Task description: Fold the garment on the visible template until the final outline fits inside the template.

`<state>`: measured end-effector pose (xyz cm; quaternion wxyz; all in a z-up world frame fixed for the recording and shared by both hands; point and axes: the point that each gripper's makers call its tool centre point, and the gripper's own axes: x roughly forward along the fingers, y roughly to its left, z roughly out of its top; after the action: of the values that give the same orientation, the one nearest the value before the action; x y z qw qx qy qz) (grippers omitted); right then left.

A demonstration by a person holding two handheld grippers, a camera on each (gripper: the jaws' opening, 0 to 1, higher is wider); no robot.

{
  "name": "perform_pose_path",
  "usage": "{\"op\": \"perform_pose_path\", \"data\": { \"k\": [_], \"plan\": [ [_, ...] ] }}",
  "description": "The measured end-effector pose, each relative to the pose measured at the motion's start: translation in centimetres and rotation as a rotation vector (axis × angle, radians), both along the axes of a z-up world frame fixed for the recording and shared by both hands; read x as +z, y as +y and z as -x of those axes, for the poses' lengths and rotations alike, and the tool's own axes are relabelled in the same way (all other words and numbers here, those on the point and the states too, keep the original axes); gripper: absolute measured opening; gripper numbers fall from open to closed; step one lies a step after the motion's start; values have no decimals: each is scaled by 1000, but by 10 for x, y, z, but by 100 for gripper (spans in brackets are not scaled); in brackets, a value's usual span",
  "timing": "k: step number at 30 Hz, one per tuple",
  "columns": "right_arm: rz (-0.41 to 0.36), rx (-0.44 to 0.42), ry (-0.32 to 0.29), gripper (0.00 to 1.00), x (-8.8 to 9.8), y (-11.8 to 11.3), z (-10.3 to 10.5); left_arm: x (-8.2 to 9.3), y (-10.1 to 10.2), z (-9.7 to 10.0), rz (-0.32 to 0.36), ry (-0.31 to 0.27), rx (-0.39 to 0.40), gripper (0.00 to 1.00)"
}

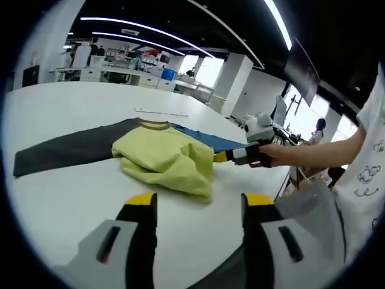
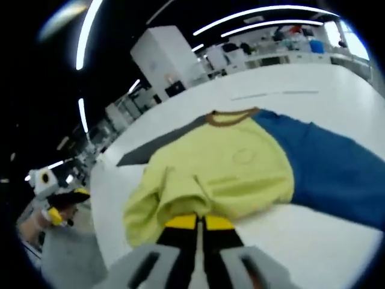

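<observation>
A long-sleeved garment lies on the white table (image 1: 66, 192), its yellow-green body (image 1: 162, 159) bunched and partly folded over. It has a dark grey sleeve (image 1: 66, 150), a blue sleeve (image 1: 207, 140) and a brown collar (image 1: 153, 124). My left gripper (image 1: 200, 201) is open, hanging above bare table short of the garment. My right gripper (image 2: 200, 223) is shut on the body's (image 2: 234, 162) lifted edge. In the left gripper view, the right gripper (image 1: 224, 156) comes in from the right, its tip at the fabric's edge. The blue sleeve (image 2: 337, 171) stretches right and the grey sleeve (image 2: 153, 150) left.
A thin pale line (image 1: 159, 112) is marked on the table beyond the collar. A person in a white shirt (image 1: 367, 174) stands at the table's right edge. Desks and equipment (image 1: 126, 66) fill the room behind. The left gripper (image 2: 57, 208) shows off the table's left side.
</observation>
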<state>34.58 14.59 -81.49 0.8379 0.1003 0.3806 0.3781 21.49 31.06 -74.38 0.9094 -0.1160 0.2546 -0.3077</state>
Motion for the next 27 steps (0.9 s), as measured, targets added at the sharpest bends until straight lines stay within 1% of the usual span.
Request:
{"op": "perform_pose_path", "data": {
  "k": [1,2,6,8,10,11,17,18,27],
  "plan": [
    [0,2,-7,0,3,-3,1,0,0,0,-1,-1,-1,52],
    [2,10,-20,0,9,-6,6,1,0,-1,-2,-4,-3,52],
    [19,26,-52,0,21,-18,17,2,1,-2,1,-8,-7,52],
    [33,34,-68,0,24,-26,21,2,0,-3,1,-9,-12,52],
    [50,42,-83,0,30,-30,31,3,-2,-2,-3,-10,-22,52],
    [71,48,-99,0,31,-35,35,3,-2,-3,-4,-10,-26,52],
    [125,49,-155,0,39,-56,50,3,-3,-2,-14,-8,-50,52],
    [126,42,-162,0,43,-60,56,3,-3,-2,-15,-6,-53,52],
    [163,-2,-192,0,45,-89,78,0,-4,-2,-35,9,-94,52]
  ]
}}
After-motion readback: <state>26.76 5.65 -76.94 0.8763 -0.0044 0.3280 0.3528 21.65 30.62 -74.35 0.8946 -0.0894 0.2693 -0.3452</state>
